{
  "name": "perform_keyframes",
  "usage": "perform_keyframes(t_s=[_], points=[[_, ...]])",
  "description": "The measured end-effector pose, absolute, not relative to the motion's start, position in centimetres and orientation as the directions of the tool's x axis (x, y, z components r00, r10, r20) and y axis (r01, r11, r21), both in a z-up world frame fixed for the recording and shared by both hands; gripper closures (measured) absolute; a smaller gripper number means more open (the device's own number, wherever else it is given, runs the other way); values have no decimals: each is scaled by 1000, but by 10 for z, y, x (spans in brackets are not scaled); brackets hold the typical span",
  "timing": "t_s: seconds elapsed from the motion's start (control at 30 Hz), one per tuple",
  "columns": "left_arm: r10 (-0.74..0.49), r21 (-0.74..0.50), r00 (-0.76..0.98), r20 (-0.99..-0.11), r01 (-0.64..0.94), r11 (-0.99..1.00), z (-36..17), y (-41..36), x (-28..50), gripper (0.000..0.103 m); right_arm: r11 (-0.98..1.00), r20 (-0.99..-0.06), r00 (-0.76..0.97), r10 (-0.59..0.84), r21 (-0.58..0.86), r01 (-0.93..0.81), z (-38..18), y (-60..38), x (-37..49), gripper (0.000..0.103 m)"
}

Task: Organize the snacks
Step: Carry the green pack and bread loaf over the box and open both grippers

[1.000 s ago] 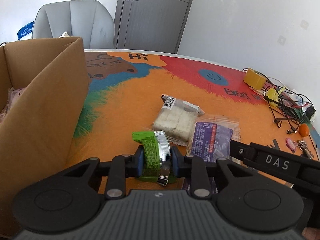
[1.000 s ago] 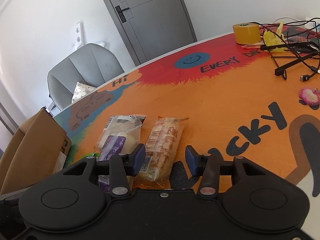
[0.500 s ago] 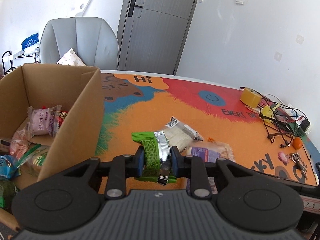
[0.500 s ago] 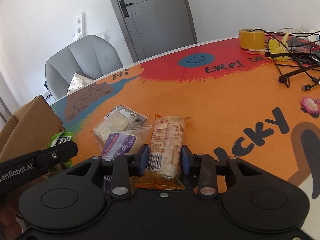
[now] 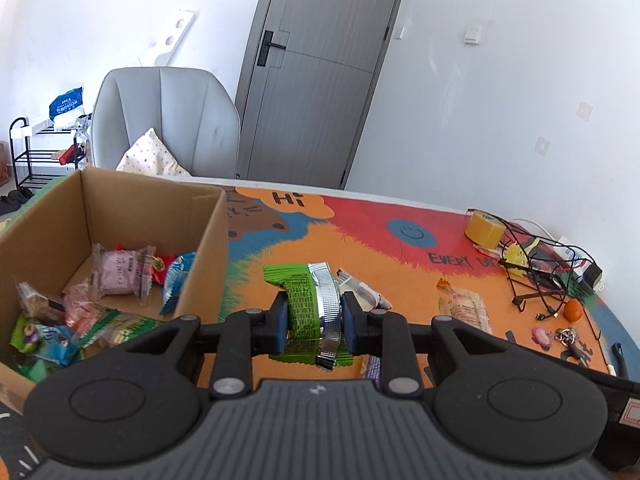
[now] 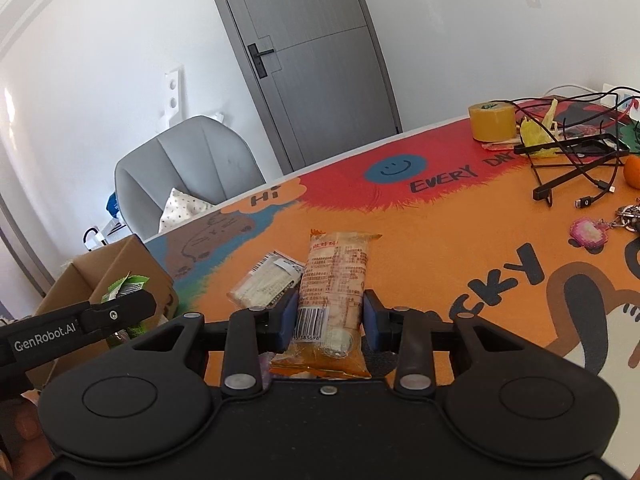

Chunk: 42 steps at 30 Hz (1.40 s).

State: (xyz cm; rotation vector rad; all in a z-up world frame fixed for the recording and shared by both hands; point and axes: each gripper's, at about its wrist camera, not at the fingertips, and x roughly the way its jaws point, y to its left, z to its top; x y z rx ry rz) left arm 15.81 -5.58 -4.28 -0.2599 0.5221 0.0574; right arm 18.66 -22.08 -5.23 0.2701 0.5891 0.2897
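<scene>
Orange printed matting covers the table (image 5: pixel 400 276). Left gripper (image 5: pixel 314 316) is clamped on a green snack packet (image 5: pixel 304 304), long axis running away from the camera; the cardboard box (image 5: pixel 208 248) of snacks sits at frame left, nearest this hand. Right gripper (image 6: pixel 330 318) pinches an orange biscuit pack (image 6: pixel 336 280) lengthwise, barcode end inward. Readable: "Hi", "EVERY", "GenRobot.AI".
</scene>
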Motion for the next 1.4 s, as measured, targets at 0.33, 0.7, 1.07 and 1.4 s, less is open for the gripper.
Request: perform_keyframes(t_s=[0.33,0.7,1.07,1.4], points=[[35,-238,892,-450,-158,958,-19,-26,131,77,903,-448,800,400,340,-261,-30,-197,170,68],[100,-254,896,-433,-227,940,-9,15,113,77,887,-421,790,447,323,-330,-12,-165,161,68],[128,-269,880,-457,-274,923,-10,46,104,76,866,-404,770,494,313,-391,-1,-137,156,68],[181,-290,862,-473,-346,892,-10,76,96,65,832,-389,737,552,306,-462,11,-106,154,68]])
